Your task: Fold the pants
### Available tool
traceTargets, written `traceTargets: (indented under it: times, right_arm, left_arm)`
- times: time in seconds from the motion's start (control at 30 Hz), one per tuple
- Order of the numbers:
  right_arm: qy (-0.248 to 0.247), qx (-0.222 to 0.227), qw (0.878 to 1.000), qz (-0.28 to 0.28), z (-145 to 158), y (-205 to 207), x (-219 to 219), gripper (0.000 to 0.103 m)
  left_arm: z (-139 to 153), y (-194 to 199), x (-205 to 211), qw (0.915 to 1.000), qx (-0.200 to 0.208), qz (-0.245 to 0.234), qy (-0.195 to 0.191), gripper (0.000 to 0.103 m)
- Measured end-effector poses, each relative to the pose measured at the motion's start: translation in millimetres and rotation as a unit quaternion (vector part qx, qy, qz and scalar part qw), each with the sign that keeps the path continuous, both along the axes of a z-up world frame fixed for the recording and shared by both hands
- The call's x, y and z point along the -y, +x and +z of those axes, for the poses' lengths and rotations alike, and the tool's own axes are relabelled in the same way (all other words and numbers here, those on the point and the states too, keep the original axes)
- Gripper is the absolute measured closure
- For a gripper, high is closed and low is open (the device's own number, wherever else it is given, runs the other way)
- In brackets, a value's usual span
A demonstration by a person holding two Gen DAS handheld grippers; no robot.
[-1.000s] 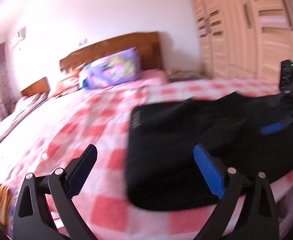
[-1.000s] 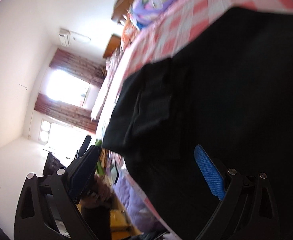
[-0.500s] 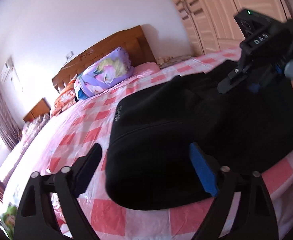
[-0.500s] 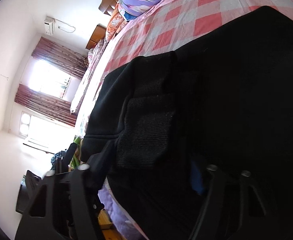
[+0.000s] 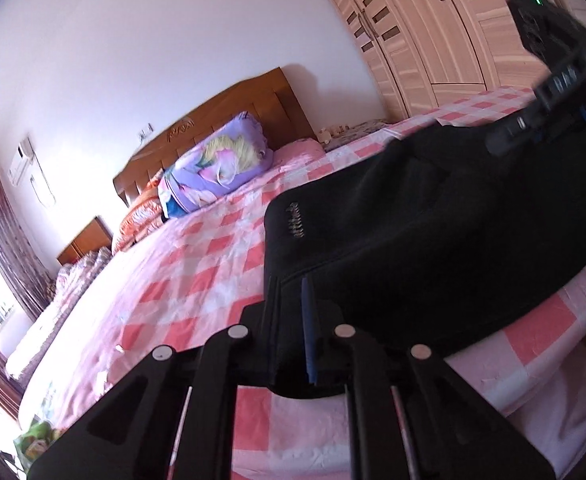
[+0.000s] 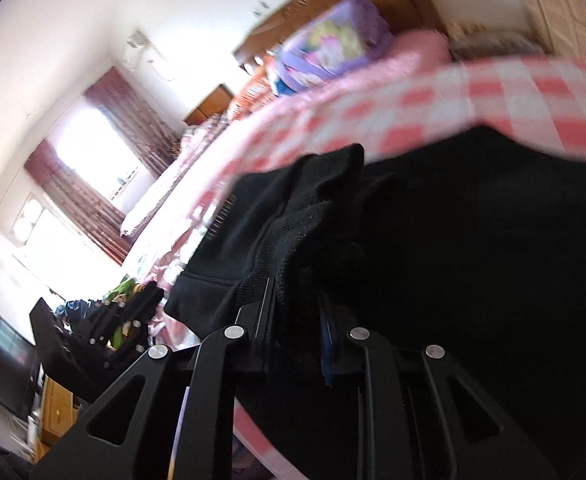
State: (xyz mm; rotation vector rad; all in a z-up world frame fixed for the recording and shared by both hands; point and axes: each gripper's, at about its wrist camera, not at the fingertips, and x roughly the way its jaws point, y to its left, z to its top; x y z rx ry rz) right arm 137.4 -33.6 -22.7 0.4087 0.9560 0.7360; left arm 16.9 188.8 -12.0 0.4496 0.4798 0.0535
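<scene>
The black pants (image 5: 433, 232) lie folded over on the pink checked bed, filling the right half of the left wrist view. A small light logo sits near their left edge, thick hems bunched.

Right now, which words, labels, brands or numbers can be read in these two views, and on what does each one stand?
No text can be read with certainty.
Small pale mark on the black pants, near their edge: too small to read.
White characters on the body of the right gripper, seen from the left wrist: blurred, not readable.
Carved emblem on the wooden headboard: ornament, no clear letters.
Right wrist view: nothing legible.
</scene>
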Motion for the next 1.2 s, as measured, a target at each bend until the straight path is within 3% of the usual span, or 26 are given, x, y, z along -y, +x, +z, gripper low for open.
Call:
traceTargets:
  times: [0.13, 0.2, 0.27, 0.4, 0.5, 0.6, 0.67, 0.77, 0.83, 0.93, 1.0, 1.1, 1.17, 1.2]
  right_arm:
    - [0.020, -0.020, 1.000, -0.011, -9, -2, 8, 0.083]
    - [0.029, -0.007, 0.999, -0.012, -1, -6, 7, 0.083]
    - [0.022, -0.002, 1.000, -0.015, 0, -16, 11, 0.083]
    - [0.023, -0.015, 0.999, -0.042, -18, -17, 20, 0.083]
    - [0.012, 0.025, 0.998, -0.053, 2, -27, 30, 0.086]
    - [0.024, 0.053, 0.996, -0.073, 20, -32, 46, 0.099]
    - [0.011, 0.042, 0.996, -0.073, 14, -26, 53, 0.099]
    - [0.036, 0.001, 0.997, -0.074, -7, -19, 64, 0.099]
    - [0.044, -0.019, 0.996, -0.073, -12, -19, 68, 0.087]
    - [0.047, -0.091, 0.993, -0.051, -19, -13, 71, 0.084]
    - [0.068, -0.104, 0.992, -0.034, -23, -11, 70, 0.083]
    - [0.054, -0.110, 0.992, -0.031, -25, -9, 66, 0.080]
    - [0.042, -0.129, 0.990, -0.027, -27, -10, 64, 0.057]
    - [0.065, -0.118, 0.991, -0.015, -26, -11, 64, 0.043]
  left_arm:
    - [-2, 2, 0, 0.9998, -0.005, 0.010, -0.018, 0.087]
    - [2, 0, -2, 0.9996, -0.002, 0.011, -0.025, 0.080]
    - [4, -1, -3, 0.9995, 0.003, 0.015, -0.029, 0.066]
    - [7, -2, -3, 0.9988, 0.005, 0.016, -0.047, 0.061]
    - [5, -3, 1, 0.9991, 0.002, 0.015, -0.040, 0.056]
    - [5, -3, 5, 0.9988, 0.000, 0.013, -0.048, 0.056]
    - [5, -3, 8, 0.9984, 0.001, 0.009, -0.056, 0.054]
    - [3, 0, 13, 0.9980, -0.002, 0.000, -0.063, 0.049]
    - [4, 2, 17, 0.9983, -0.003, 0.003, -0.058, 0.049]
    - [11, 1, 18, 0.9983, 0.009, 0.005, -0.057, 0.037]
    - [13, 2, 15, 0.9978, 0.013, 0.007, -0.064, 0.033]
    - [8, 10, 14, 0.9980, -0.005, 0.008, -0.062, 0.033]
    - [2, 14, 16, 0.9984, -0.018, 0.009, -0.052, 0.031]
    - [-3, 16, 18, 0.9986, -0.025, 0.012, -0.046, 0.031]
